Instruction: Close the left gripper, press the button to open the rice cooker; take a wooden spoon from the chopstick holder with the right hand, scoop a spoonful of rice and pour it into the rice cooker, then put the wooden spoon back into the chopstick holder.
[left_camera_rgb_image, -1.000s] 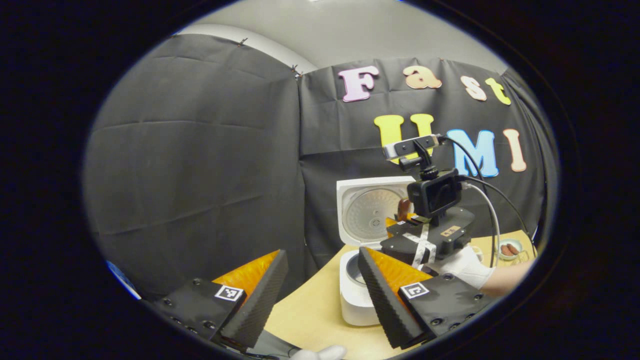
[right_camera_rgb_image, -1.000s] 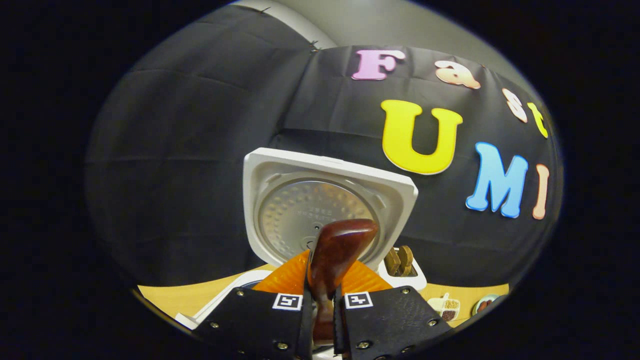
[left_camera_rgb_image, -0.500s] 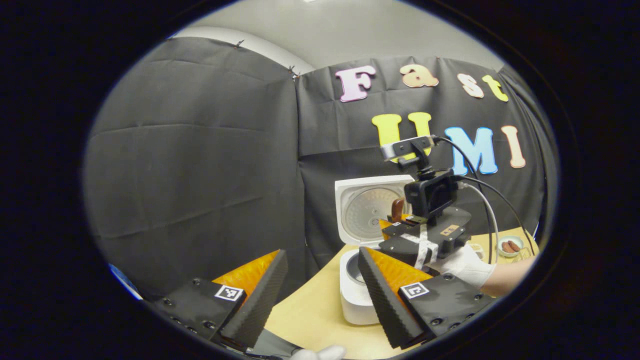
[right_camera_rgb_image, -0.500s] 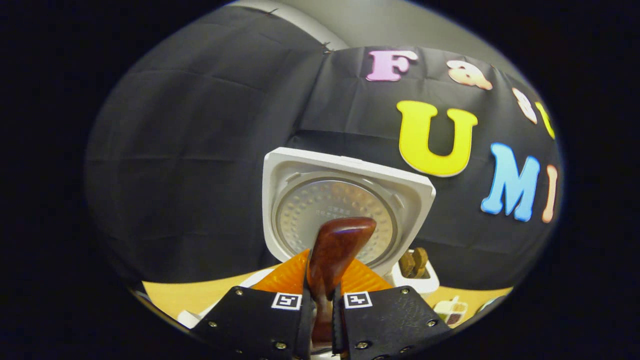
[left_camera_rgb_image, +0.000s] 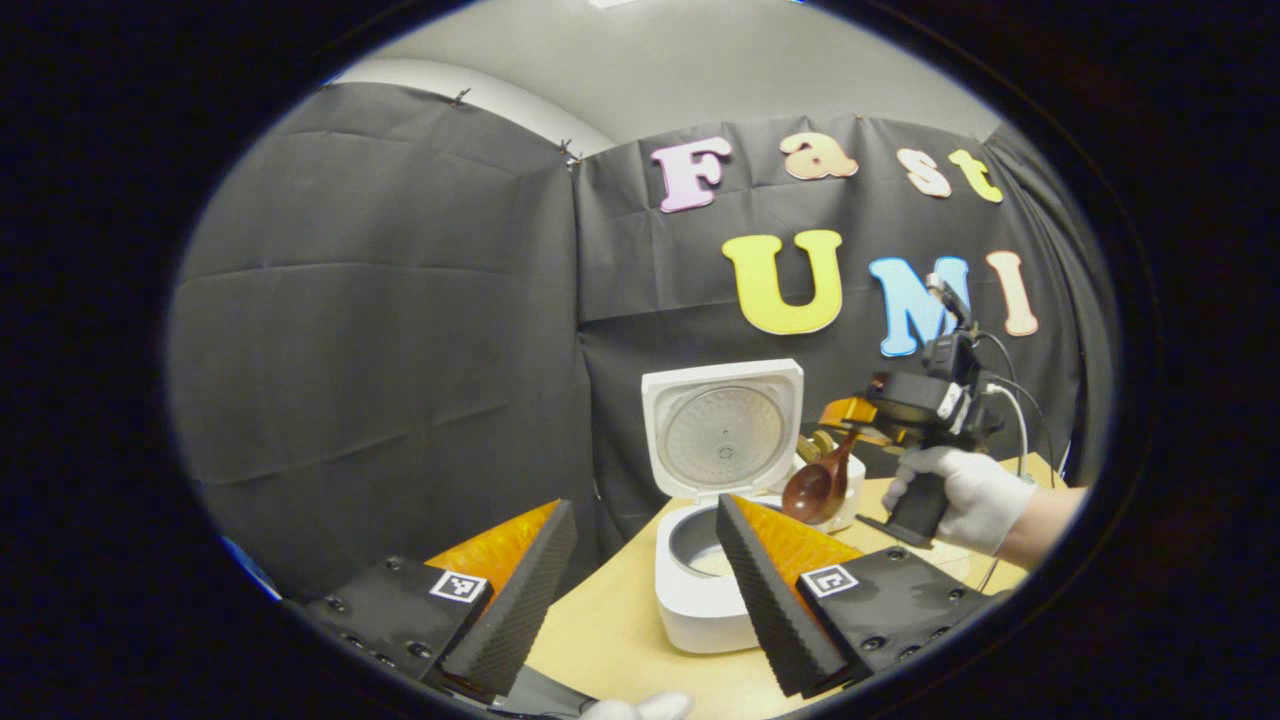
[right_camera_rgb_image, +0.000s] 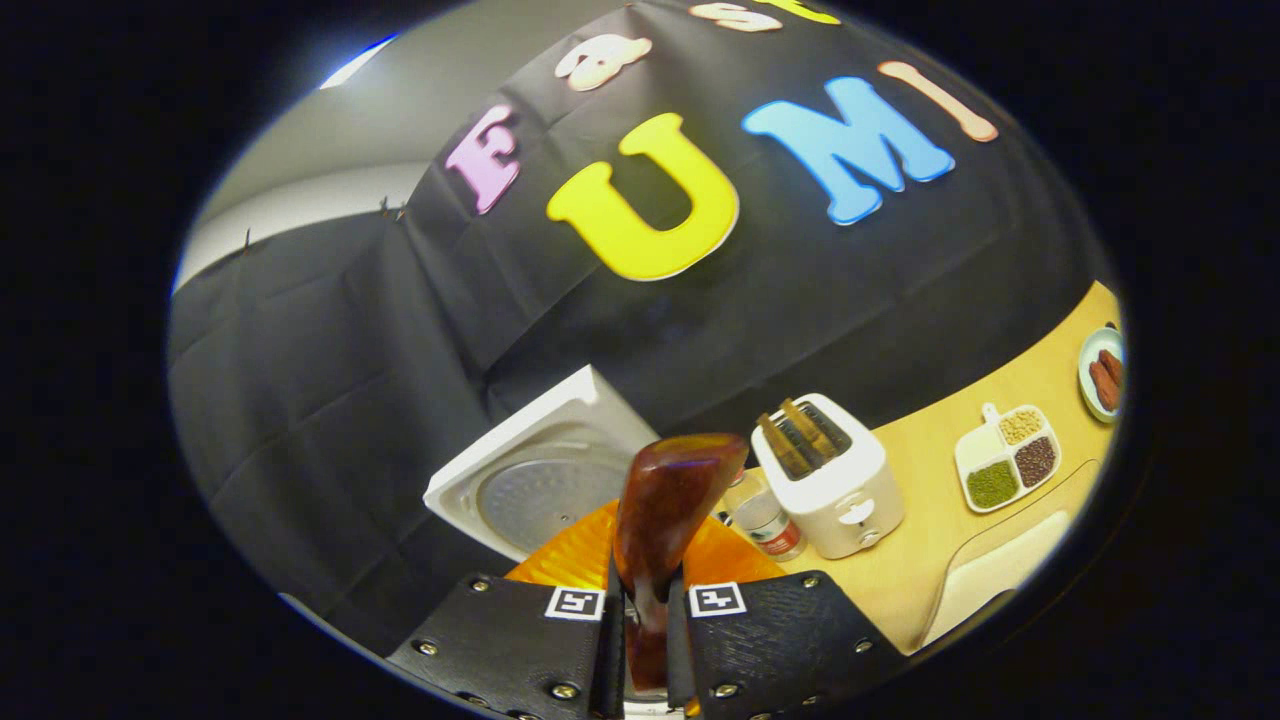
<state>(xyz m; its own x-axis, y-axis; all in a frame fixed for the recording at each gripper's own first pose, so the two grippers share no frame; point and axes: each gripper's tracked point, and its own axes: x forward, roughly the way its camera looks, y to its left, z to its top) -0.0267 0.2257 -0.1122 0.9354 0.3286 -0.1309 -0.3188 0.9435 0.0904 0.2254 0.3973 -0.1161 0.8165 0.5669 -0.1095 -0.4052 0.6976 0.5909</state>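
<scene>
The white rice cooker stands open on the wooden table, its lid upright and its lid low in the right gripper view. My left gripper is open, near the cooker's front, with nothing between its fingers. My right gripper is shut on the handle of the dark wooden spoon. In the left gripper view that right gripper hangs right of the cooker in a gloved hand, the spoon hanging bowl down. The white chopstick holder holds wooden utensils.
A small can stands between the cooker and the holder. Farther right lie a divided dish of grains, a plate with sausages and a pale tray. Black cloth walls close the back and left.
The right gripper has swung right, away from above the cooker's pot, and rolled, so the spoon now hangs beside the holder. The left gripper has barely moved.
</scene>
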